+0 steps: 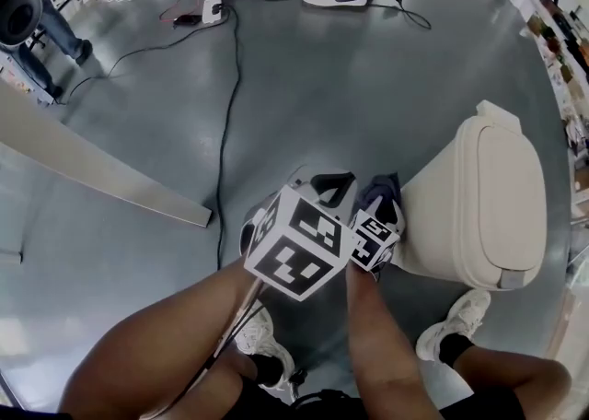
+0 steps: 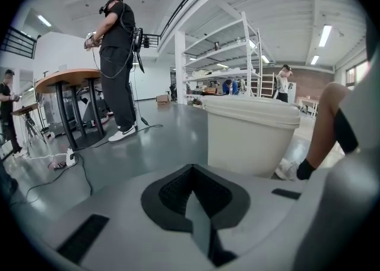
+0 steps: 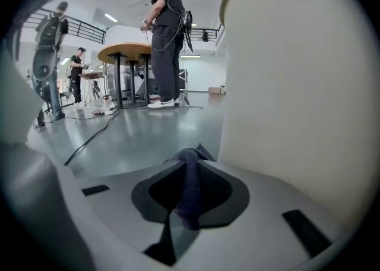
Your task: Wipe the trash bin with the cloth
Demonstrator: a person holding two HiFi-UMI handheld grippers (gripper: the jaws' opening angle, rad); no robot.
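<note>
Pinching the dark cloth [image 3: 189, 188] between its jaws, the right gripper [image 3: 187, 166] sits low, just left of the cream trash bin [image 3: 297, 85]. Beside it, the left gripper [image 2: 191, 172] is clenched on nothing. Farther off, 1 person [image 2: 116, 68] stands by a round table [image 2: 68, 76].

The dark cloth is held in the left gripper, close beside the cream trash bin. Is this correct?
Not quite: it is the right gripper that holds the dark cloth, close beside the cream trash bin, as the right gripper view shows. The left gripper is shut on nothing.
</note>
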